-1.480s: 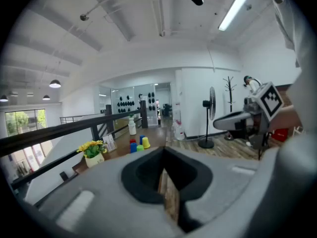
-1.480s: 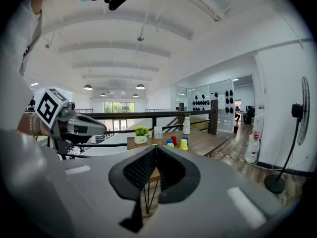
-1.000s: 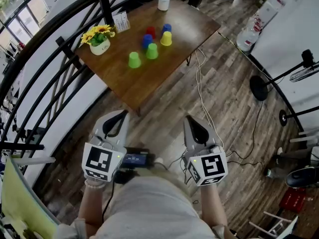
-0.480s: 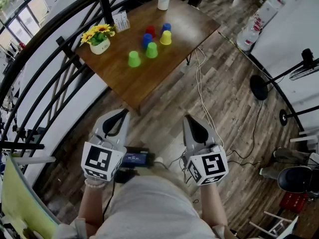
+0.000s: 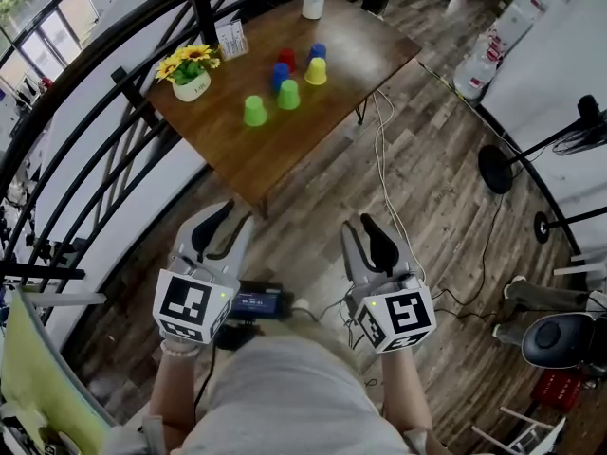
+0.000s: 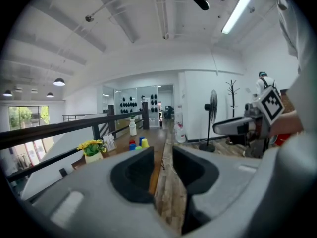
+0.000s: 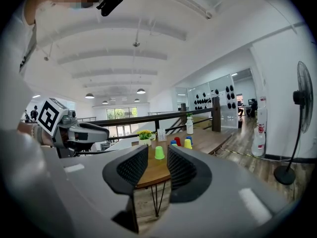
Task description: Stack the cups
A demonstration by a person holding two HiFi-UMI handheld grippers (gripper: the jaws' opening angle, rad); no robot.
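Observation:
Several upside-down cups stand on the wooden table [image 5: 237, 159] far ahead of me: two green cups [image 5: 254, 111] [image 5: 288, 95], a blue cup [image 5: 280, 74], a red cup [image 5: 286, 59], a second blue cup [image 5: 317, 52] and a yellow cup [image 5: 316, 71]. Both grippers are held low over the floor, well short of the table. My left gripper [image 5: 226, 224] [image 6: 162, 152] has just been opening and holds nothing. My right gripper [image 5: 364, 227] [image 7: 157, 152] has also just been opening, empty, with a green cup [image 7: 159, 152] showing far off through the gap.
A pot of yellow flowers [image 5: 190, 72], a card holder [image 5: 230, 39] and a white bottle [image 5: 312, 1] stand along the table's far side. A dark railing [image 5: 114, 74] runs at the left. A cable [image 5: 384, 178] crosses the plank floor; fan stands [image 5: 493, 164] are at the right.
Both grippers' jaws have parted from shut to a narrow gap. Neither hand has shifted noticeably.

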